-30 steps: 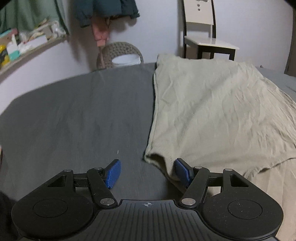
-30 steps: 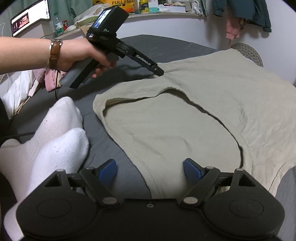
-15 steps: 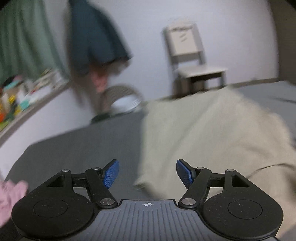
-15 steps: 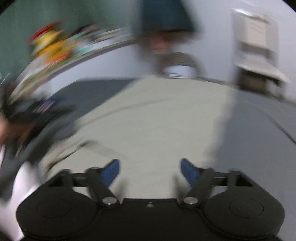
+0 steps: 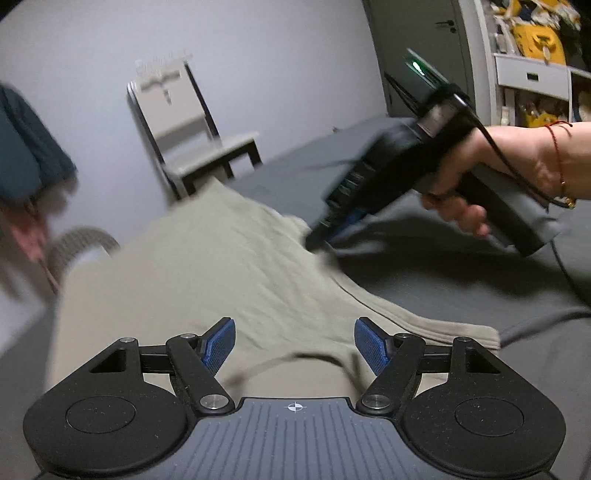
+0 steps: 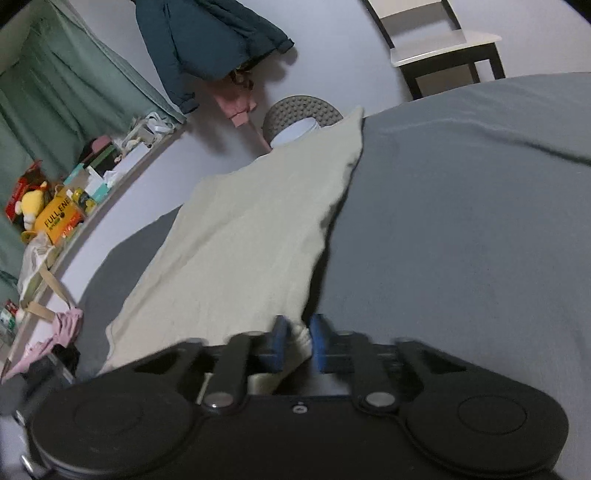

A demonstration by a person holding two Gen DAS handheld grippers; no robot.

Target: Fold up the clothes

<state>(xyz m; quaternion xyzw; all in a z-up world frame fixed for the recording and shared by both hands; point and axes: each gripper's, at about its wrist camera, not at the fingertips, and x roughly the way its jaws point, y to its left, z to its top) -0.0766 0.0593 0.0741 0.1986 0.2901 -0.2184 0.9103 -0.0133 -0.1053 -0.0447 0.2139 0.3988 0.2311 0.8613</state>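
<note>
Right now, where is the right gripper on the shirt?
The right gripper is shut on the beige shirt at its right edge, beside the grey bedsheet. In the left wrist view it sits at upper right, ahead of the open left gripper.

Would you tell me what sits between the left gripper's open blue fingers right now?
In the left wrist view, only the beige shirt lies between the left gripper fingers, ungripped.

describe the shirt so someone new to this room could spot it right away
Find the wide grey bed that fills the room below the chair. The shirt is the only pale beige cloth spread on it, and the right gripper is shut on one corner. Nothing else on the bed is light; the jacket hangs on the wall, dark teal.
</note>
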